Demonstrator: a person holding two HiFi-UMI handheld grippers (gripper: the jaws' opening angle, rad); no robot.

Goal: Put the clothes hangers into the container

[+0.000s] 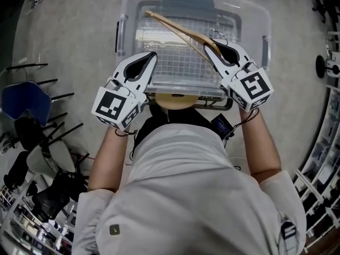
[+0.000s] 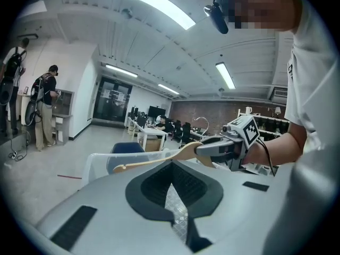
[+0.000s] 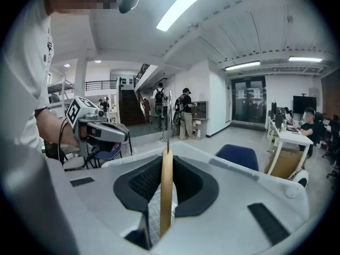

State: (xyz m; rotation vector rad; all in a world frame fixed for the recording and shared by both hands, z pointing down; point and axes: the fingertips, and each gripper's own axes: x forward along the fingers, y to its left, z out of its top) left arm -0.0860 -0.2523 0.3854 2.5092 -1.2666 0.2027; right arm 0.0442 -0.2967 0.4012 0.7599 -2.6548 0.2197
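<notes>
- Over the upper middle of the head view, a clear plastic container (image 1: 249, 23) is shown, box-shaped with rounded corners and a ribbed grid floor.
- A slim, curved hanger (image 1: 178, 30) of pale, smooth wood is held slantwise over the container's opening. Its far arm points toward the back left corner, and a thin wire hook (image 1: 220, 36) is seen at its near end.
- The right gripper (image 1: 211, 49), a white shell with black padded insides and a marker cube, is clamped on the hanger close to the hook. The left gripper (image 1: 153, 54) is held at the container's near rim, tips together and nothing gripped.
- From the left gripper view, the left gripper (image 2: 171, 166) is shown with its black ribbed pads meeting at the tip, empty. Beyond it, the hanger (image 2: 154, 161) is seen side-on in the right gripper (image 2: 212, 149), above the container's translucent wall (image 2: 98, 166).
- From the right gripper view, the hanger (image 3: 166, 195) is seen edge-on as a narrow wooden strip pinched between the pads of the right gripper (image 3: 166, 161), with the hook (image 3: 167, 137) rising from its top. The left gripper (image 3: 106, 133) is seen at the left, and a blue chair (image 3: 239, 155) behind.
</notes>
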